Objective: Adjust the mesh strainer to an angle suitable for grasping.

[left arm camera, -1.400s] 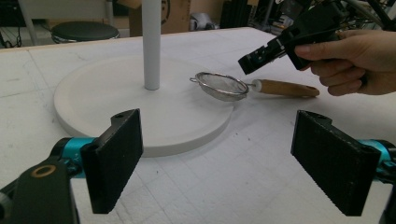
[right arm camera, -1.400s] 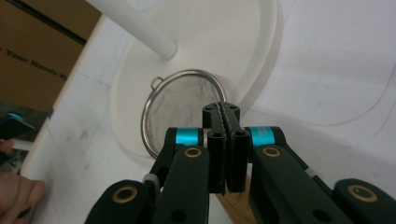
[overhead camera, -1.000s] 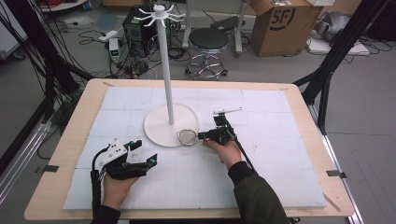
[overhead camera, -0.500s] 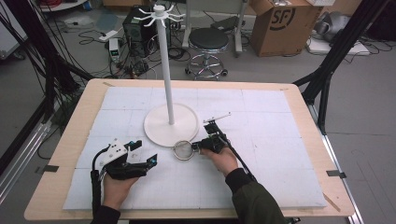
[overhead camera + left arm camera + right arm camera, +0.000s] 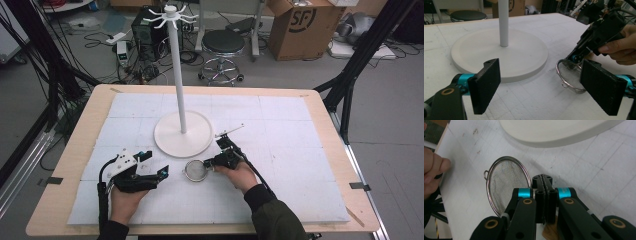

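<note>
Mesh strainers (image 5: 196, 170): one
White stands (image 5: 183, 132): one
Grippers: two, left gripper (image 5: 150, 173) and right gripper (image 5: 214, 162)
Desks (image 5: 320, 107): one

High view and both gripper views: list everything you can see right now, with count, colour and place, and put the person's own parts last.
Strainer: one, silver mesh, on the mat in front of the stand's base, its handle in the right gripper.
Stand: one, white, round base and tall pole with hooks on top, at mid-table.
Mat: one, white with a grid, covering the table top.
Table: one, light wood.
Stool: one, black seat, on the floor beyond the table.
Cardboard box: one, brown, on the floor at the far right.
Left gripper: black, jaws open, at the near left.
Right gripper: black, shut on the strainer.
Hands: two, one holding each gripper.
</note>
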{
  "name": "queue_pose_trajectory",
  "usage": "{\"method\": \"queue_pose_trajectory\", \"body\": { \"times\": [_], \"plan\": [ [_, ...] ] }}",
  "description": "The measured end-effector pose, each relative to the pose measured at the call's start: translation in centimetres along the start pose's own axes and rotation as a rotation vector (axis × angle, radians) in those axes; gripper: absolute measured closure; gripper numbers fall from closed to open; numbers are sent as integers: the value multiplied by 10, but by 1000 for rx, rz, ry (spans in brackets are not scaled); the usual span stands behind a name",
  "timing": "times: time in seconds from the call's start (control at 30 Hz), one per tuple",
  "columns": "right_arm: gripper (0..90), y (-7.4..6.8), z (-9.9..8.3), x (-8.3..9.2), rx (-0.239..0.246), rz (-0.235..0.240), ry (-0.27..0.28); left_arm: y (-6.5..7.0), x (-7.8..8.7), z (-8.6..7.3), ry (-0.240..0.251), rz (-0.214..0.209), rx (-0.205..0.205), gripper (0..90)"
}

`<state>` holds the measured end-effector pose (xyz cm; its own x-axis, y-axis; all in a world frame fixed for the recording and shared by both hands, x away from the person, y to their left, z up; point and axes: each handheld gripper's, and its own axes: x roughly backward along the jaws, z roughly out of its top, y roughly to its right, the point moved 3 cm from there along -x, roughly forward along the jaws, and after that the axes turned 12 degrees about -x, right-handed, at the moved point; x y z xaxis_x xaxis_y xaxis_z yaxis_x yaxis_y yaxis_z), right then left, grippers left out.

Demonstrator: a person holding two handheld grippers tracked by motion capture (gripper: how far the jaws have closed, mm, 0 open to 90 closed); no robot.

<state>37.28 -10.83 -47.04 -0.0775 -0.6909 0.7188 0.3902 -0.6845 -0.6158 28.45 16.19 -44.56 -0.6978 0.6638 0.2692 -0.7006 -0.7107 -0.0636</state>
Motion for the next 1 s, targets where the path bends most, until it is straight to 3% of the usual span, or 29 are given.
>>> {"method": "queue_pose_trajectory", "body": {
  "times": [0.57, 0.63, 0.77, 0.8, 0.87, 0.9, 1.0],
  "plan": [
    [898, 4, -11, 8, 6, 14, -23, 1, -1, -1, -9, -1, 1, 177],
    [898, 5, -10, 12, 19, -27, 20, 1, -1, -1, -9, -1, 1, 177],
    [899, 10, -8, 26, 2, -28, 77, 1, -1, -1, -13, -2, 1, 177],
    [900, 16, -11, 40, -7, -11, 119, 1, 0, -1, -12, -2, 0, 177],
    [900, 18, -13, 45, -7, -9, 134, 0, 0, -1, -11, -1, 2, 177],
    [899, 27, -23, 62, -23, 7, 167, 0, 0, -1, -12, 0, 2, 177],
    [899, 40, -40, 80, -48, 15, 197, 1, 0, -1, -12, 0, 2, 177]
  ]
}}
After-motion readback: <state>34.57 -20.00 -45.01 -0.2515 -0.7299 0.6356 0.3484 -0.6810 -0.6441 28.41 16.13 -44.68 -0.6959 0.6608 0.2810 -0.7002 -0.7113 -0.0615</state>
